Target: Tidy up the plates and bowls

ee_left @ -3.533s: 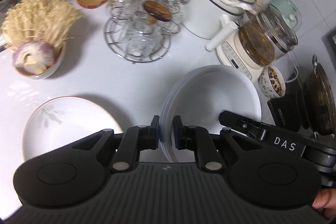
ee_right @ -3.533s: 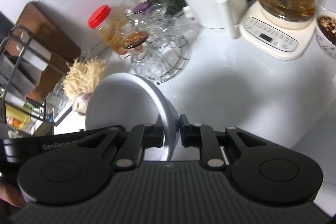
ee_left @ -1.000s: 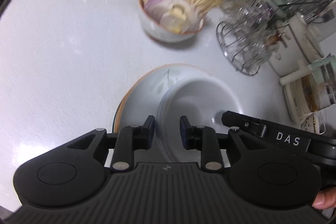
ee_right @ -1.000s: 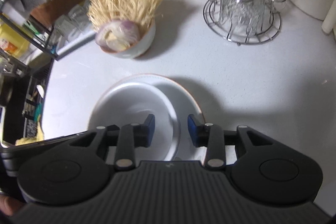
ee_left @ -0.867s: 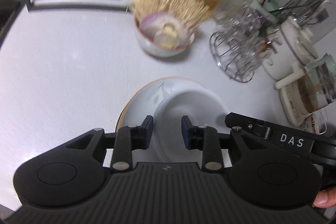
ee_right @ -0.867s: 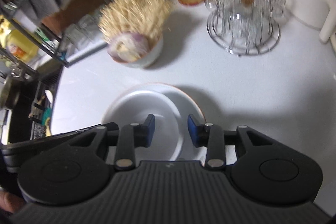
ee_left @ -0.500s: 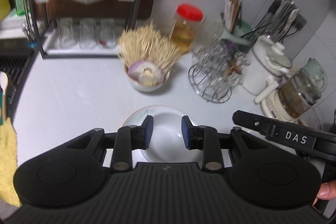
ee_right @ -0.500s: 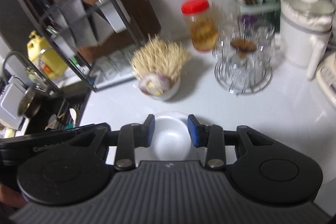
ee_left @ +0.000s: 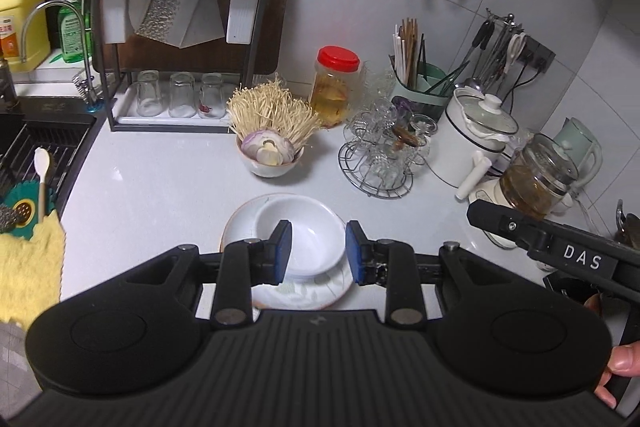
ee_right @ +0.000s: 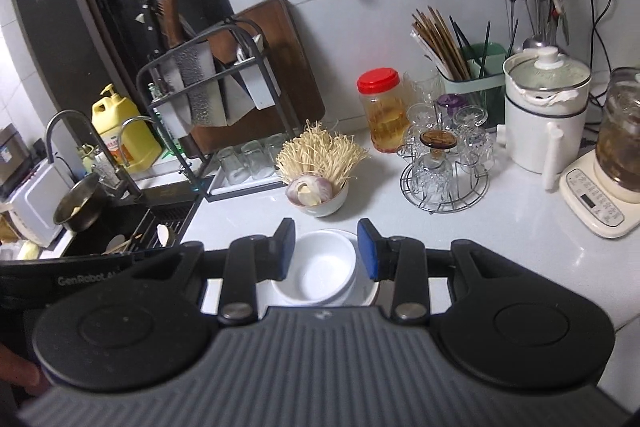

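Stacked white bowls (ee_left: 308, 231) (ee_right: 320, 269) rest on a leaf-patterned plate (ee_left: 304, 293) with an orange rim, on the white counter. My left gripper (ee_left: 316, 251) hovers well above them, open, its blue pads empty. The right gripper (ee_right: 326, 249) is also raised over the stack, open, nothing between its pads. In both wrist views the stack shows through the gap between the fingers. The plate (ee_right: 366, 291) is mostly hidden behind the right gripper's body.
A bowl of enoki mushrooms and onion (ee_left: 270, 147) stands behind the stack. A wire rack of glasses (ee_left: 380, 163), a red-lidded jar (ee_left: 336, 87), a white pot (ee_left: 476, 143) and a kettle (ee_left: 536, 179) are to the right. A knife rack (ee_left: 180, 39) and a sink (ee_left: 36, 155) lie left.
Both grippers have risen and pulled back from the stack, which now looks small and far below. The bowls and plate have stayed in place on the counter.
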A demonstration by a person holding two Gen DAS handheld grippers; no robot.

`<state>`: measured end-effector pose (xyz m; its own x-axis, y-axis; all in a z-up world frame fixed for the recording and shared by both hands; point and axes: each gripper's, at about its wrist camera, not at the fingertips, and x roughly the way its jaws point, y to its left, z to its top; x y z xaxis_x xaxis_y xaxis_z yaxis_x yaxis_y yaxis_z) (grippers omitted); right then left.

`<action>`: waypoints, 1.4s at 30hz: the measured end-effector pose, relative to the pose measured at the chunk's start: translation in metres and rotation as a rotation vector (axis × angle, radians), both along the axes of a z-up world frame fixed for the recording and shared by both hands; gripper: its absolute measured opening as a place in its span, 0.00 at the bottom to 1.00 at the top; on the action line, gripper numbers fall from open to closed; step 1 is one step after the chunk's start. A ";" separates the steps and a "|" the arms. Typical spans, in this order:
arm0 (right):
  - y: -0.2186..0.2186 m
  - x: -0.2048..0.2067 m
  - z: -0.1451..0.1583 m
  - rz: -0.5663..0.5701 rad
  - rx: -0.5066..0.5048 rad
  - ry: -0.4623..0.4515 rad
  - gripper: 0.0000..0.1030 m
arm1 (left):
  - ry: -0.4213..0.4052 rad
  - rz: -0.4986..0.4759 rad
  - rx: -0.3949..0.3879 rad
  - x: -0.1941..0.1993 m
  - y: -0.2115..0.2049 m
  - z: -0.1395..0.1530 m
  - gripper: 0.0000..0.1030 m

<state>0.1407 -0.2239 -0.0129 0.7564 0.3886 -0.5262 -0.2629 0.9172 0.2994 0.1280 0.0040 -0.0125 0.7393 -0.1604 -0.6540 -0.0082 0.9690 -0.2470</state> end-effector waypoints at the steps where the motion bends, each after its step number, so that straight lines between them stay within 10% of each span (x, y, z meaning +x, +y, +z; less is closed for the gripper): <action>1: -0.001 -0.007 0.000 0.006 0.001 -0.002 0.37 | 0.000 0.002 0.006 -0.008 -0.002 0.001 0.33; 18: -0.013 -0.112 -0.008 0.005 -0.032 -0.064 0.37 | -0.007 0.028 0.018 -0.120 -0.016 0.001 0.40; 22: -0.014 -0.126 -0.010 0.007 -0.042 -0.061 0.38 | -0.006 0.038 0.009 -0.136 -0.017 0.000 0.52; 27: -0.018 -0.137 -0.010 -0.029 -0.061 -0.089 0.67 | -0.029 0.048 0.042 -0.150 -0.019 0.002 0.71; 42: -0.025 -0.150 -0.012 -0.039 -0.067 -0.091 0.67 | -0.049 0.057 0.050 -0.164 -0.016 0.005 0.91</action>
